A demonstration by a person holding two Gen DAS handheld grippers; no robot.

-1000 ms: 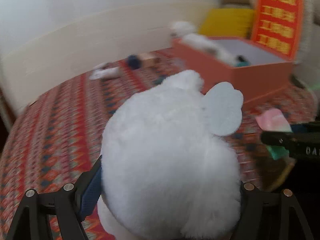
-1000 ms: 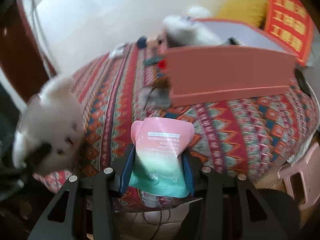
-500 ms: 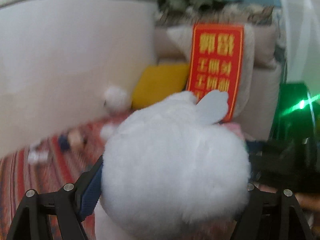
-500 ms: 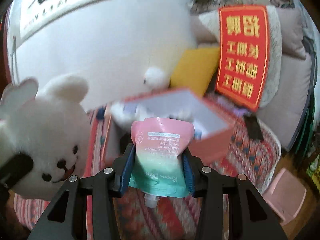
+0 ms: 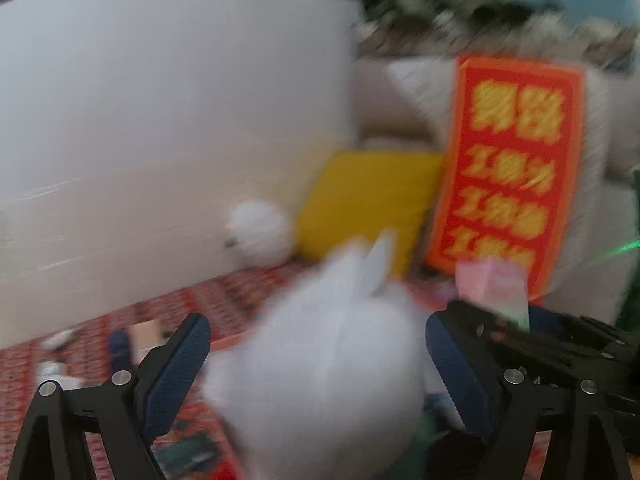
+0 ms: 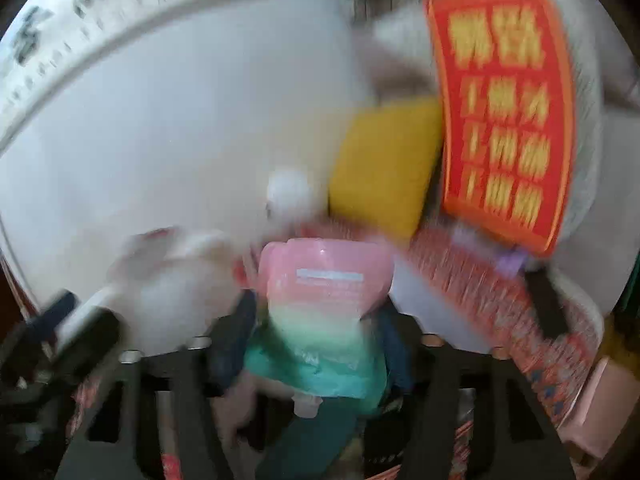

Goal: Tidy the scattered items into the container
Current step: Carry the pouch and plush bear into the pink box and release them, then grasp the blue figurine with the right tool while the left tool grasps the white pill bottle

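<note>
At the far left of the left wrist view a few small items (image 5: 120, 340) lay on the patterned cloth (image 5: 240, 296), too blurred to name. The left gripper (image 5: 316, 364) stood wide open, both blue pads clear of the white plush (image 5: 332, 364) between them — the toy looked released and dropping, though blur hid whether anything touched it. A thin strip of orange by its left flank was probably the box edge (image 5: 232, 342); if so, the box lay directly below and just ahead of the jaws.

To the right, the other tool's black frame crossed the view with the pink-green pouch (image 5: 496, 288) showing above it.

In the right wrist view the plush (image 6: 176, 276) sat to the left of the right gripper (image 6: 316, 344), whose jaws were closed on the pouch (image 6: 324, 312): pink end up and forward, spout toward the camera, long axis along the fingers. The box itself could not be made out there. The next move likely hinged on that — the pouch hung just right of the plush, so the right hand probably needed only to go slightly forward and down before letting go.
</note>
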